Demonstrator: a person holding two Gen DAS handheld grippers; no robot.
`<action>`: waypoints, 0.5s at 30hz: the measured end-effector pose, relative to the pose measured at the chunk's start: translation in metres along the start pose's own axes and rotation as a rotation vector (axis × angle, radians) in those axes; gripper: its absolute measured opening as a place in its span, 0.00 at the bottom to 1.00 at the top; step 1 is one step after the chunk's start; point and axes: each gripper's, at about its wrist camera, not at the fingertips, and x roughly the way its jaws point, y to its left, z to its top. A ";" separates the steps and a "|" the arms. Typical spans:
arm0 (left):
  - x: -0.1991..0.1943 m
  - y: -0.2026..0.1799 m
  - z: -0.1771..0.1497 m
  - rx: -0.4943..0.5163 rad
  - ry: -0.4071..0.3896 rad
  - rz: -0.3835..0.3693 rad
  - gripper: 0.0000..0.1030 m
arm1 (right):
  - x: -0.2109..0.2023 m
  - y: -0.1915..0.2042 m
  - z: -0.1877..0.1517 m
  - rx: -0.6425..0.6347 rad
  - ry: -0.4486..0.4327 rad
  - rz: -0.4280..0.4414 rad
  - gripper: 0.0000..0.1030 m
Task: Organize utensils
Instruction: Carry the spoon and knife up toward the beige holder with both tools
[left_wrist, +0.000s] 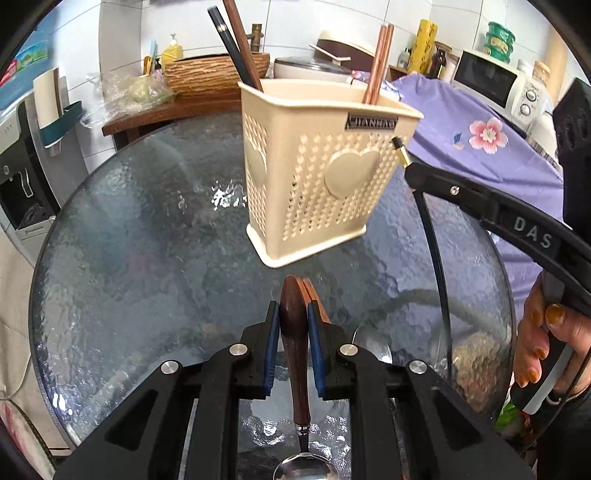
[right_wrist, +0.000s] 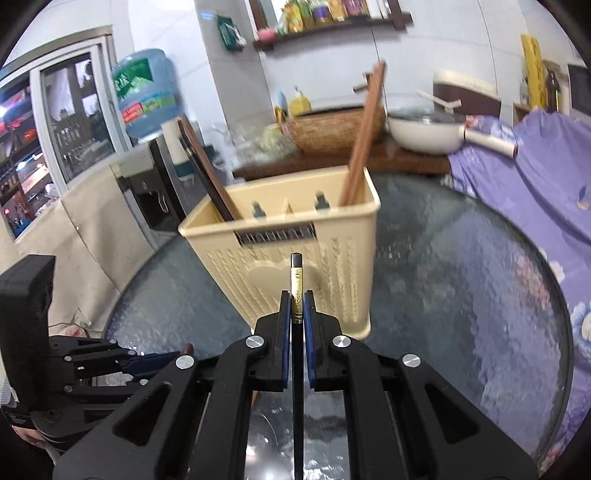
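Note:
A cream plastic utensil holder (left_wrist: 314, 166) with heart shapes stands on the round glass table (left_wrist: 147, 240). Dark chopsticks (left_wrist: 236, 44) lean in its left part and brown chopsticks (left_wrist: 378, 62) in its right part. My left gripper (left_wrist: 293, 310) is shut on the wooden handle of a spoon (left_wrist: 293, 332), whose metal bowl (left_wrist: 304, 469) points back toward the camera, just in front of the holder. My right gripper (right_wrist: 296, 299) is shut on a black chopstick with a gold band (right_wrist: 296, 288), its tip close to the holder's front wall (right_wrist: 288, 266). It shows at the right of the left wrist view (left_wrist: 400, 153).
Behind the table a wooden counter (left_wrist: 166, 110) carries a woven basket (left_wrist: 207, 74), a white pot (right_wrist: 421, 129) and a microwave (left_wrist: 495, 81). A purple flowered cloth (left_wrist: 480, 133) lies at the right. A water dispenser (right_wrist: 147, 96) stands at the left.

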 end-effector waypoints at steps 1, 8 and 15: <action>-0.003 0.001 0.001 -0.003 -0.008 -0.002 0.15 | -0.004 0.003 0.002 -0.006 -0.017 0.000 0.07; -0.022 0.001 0.007 -0.006 -0.061 -0.003 0.14 | -0.021 0.012 0.013 -0.011 -0.074 0.011 0.07; -0.042 -0.002 0.012 -0.002 -0.111 -0.014 0.14 | -0.046 0.015 0.019 -0.026 -0.107 0.033 0.07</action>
